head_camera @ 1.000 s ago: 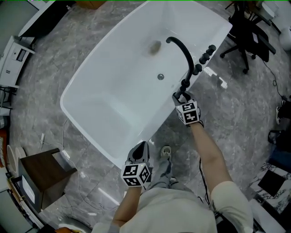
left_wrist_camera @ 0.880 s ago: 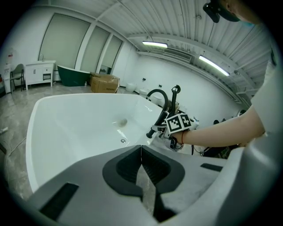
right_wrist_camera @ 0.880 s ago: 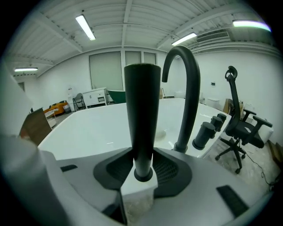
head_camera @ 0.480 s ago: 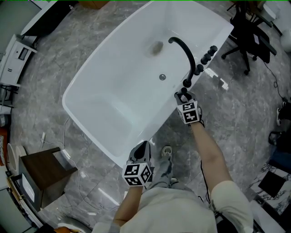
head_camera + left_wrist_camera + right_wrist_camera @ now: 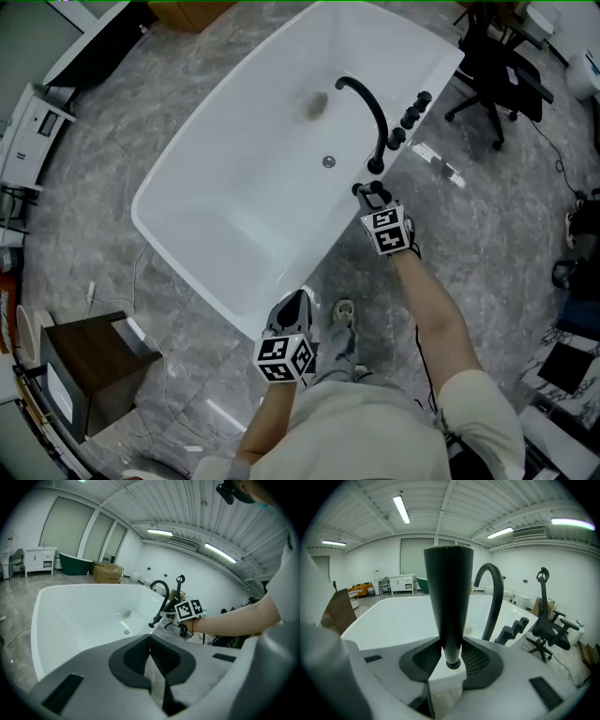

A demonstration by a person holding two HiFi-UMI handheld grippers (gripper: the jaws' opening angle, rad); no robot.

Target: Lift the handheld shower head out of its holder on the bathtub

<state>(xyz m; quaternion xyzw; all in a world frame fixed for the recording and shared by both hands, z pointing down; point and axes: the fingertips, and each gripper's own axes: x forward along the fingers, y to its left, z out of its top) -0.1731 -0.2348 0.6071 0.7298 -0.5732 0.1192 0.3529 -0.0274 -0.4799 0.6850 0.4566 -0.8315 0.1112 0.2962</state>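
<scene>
The black handheld shower head [image 5: 449,602] stands upright between my right gripper's [image 5: 451,660] jaws, which are shut on its tapered handle. In the head view that gripper [image 5: 373,197] hovers at the near rim of the white bathtub [image 5: 187,253], just short of the black holder post [image 5: 376,167]. The curved black spout [image 5: 366,98] and black knobs [image 5: 412,108] rise beside it. My left gripper [image 5: 292,307] is shut and empty, held low by the tub's near edge. In the left gripper view its jaws [image 5: 150,641] meet, and the right gripper's marker cube [image 5: 189,610] shows ahead.
A black office chair [image 5: 497,70] stands beyond the tub at the upper right. A dark wooden box [image 5: 80,361] sits on the grey marble floor at the lower left, with cables near it. A small white part [image 5: 436,161] lies on the floor by the knobs.
My right gripper has closed on the shower head's handle and risen a little with it. The left gripper has drifted slightly upward.
</scene>
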